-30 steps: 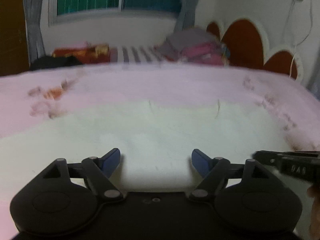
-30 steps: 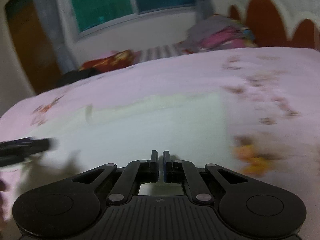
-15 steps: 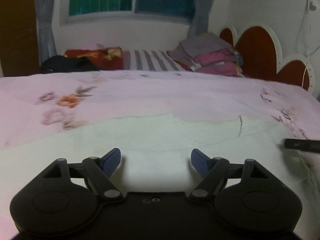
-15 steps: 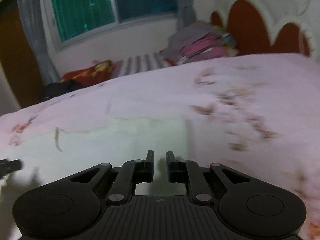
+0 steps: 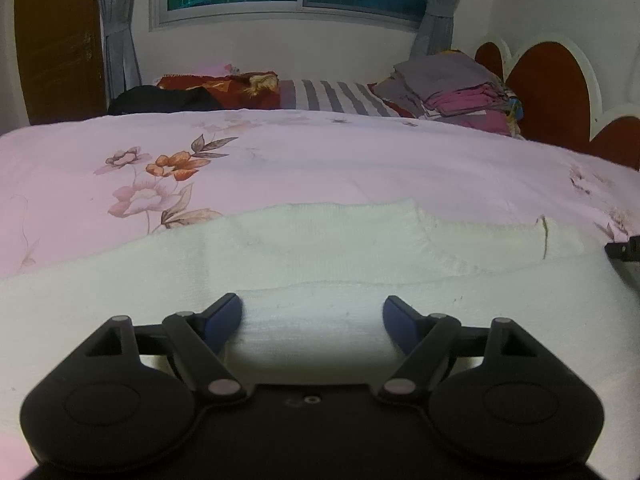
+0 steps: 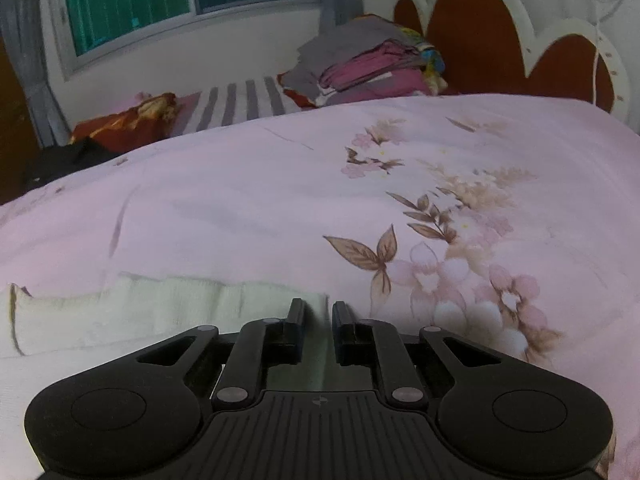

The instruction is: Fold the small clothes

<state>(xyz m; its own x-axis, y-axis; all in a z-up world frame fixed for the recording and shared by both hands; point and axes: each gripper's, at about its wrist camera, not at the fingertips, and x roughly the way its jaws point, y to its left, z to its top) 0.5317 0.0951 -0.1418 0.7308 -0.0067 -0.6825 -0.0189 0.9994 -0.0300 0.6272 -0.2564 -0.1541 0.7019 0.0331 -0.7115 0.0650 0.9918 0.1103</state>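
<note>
A pale cream knitted garment lies spread flat on the pink floral bedspread. My left gripper is wide open and empty, low over the garment's near part. My right gripper is open by a narrow gap, empty, at the garment's right edge. The tip of the right gripper shows at the right edge of the left wrist view.
A stack of folded grey and pink clothes sits at the far end by the red scalloped headboard. A striped pillow, a red cloth and a black item lie along the far side under the window.
My right gripper opened from shut to a narrow gap and drew back toward the garment's right edge. Both views pulled back and steadied; the left gripper stayed wide open.
</note>
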